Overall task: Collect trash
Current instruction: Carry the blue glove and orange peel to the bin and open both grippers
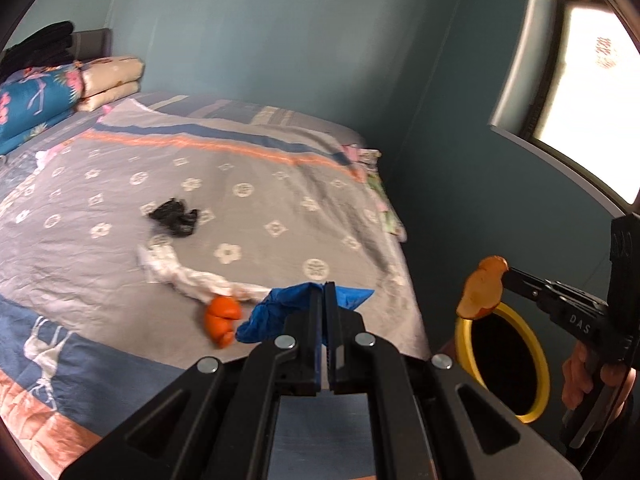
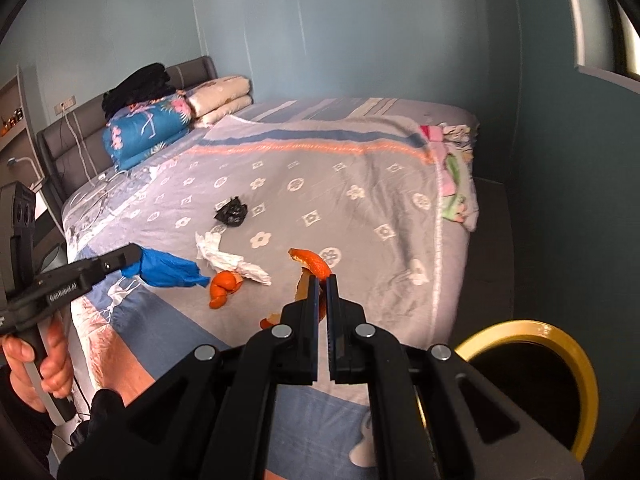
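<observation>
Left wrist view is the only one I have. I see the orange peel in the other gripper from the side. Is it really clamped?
Observer: Yes, the right gripper is shut on the orange peel, which curls up past its tips.
Operator: Is anything beside the bed at the pillow end?
Observer: A shelf stands there.
Operator: Any cable on the bed?
Observer: A white cable lies near the blue pillow.
</observation>
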A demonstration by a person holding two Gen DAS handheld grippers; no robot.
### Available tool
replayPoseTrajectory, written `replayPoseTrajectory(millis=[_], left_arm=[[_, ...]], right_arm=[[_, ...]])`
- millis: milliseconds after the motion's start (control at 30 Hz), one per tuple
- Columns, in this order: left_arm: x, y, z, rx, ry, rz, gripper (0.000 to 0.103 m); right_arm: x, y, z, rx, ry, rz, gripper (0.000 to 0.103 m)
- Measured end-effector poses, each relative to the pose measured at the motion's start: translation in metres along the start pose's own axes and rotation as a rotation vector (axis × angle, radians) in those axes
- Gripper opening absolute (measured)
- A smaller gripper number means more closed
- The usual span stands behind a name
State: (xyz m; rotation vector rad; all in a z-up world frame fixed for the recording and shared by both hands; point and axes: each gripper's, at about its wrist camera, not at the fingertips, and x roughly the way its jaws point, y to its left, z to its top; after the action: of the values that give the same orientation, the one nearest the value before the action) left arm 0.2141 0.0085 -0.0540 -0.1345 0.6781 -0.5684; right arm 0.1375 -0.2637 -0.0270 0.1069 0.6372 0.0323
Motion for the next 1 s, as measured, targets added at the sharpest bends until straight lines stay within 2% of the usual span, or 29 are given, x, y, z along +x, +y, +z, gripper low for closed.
replayPoseTrajectory(millis=[367,700,1000], left_arm=[[0.009,-0.088,0.002,0.093,0.001,-0.118,0.001],[0.033,-0.156,-0.013,0.172,0.082,-0.21,0.001],[0.053,-0.215,-0.03,0.241,0.154,-0.286,0.001]], right_arm=[[-0.049,-0.053,-0.009,0.086,-0.049,-0.055,0.003],[-0.084,-0.116,-0.022,0.186,-0.093,-0.123,0.003],[-0.091,-0.167,-0.039,0.29,-0.093,-0.146,0.004]])
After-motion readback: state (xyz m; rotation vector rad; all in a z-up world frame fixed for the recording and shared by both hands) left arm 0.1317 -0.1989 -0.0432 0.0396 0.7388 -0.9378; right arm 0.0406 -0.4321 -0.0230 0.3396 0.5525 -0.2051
